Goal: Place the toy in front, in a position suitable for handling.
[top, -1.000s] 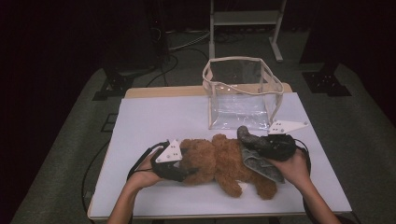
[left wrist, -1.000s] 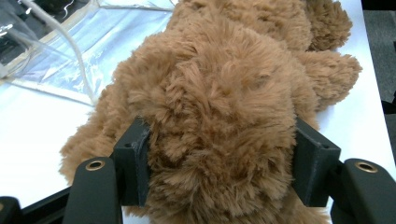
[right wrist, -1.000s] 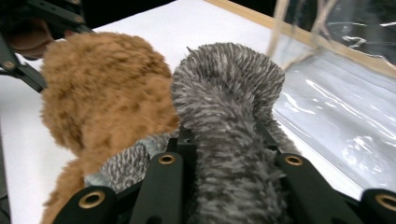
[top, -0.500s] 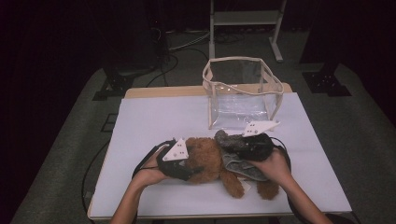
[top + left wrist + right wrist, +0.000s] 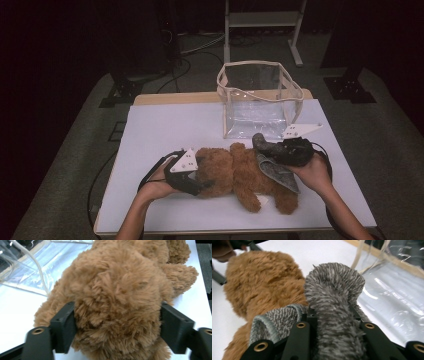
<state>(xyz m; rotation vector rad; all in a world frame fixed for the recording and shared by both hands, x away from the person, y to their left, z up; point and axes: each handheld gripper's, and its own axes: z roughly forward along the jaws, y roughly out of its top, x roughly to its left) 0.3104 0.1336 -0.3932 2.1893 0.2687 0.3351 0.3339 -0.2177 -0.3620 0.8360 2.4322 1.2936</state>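
Moved since a second ago: right gripper point(image 5: 274, 149), carried in over the toy's back and then out again toward the leg end, taking a grey terry-cloth towel point(image 5: 277, 172) along. Widened in that same second: jaws of the left gripper point(image 5: 200, 179), just opening around the head of the fluffy brown plush teddy bear point(image 5: 240, 172).

Lying stretched out just in front of the clear plastic tote bag with beige trim point(image 5: 260, 100), on the near side of it, head reaching out past the bag's left edge, legs in front of its right corner. Flanked at the head by the left pads, which in the left gripper view still sink into the fur on both sides: a slackened hold, not a let-go. Clenched firmly on a bunched fold of towel at the right gripper; remainder of the towel draped over rump and legs, touching the fur. Standing upright behind, mouth open, near the bear but not touching it. Underneath it all, a white tabletop point(image 5: 170, 125).

Probably midway through laying the towel over the bear, head steadied meanwhile. Next, by this reading: draw the fold across the body toward the head, lower it flat, release only once it lies spread. Keep the head pinned lightly so as not to drag the toy toward the bag.
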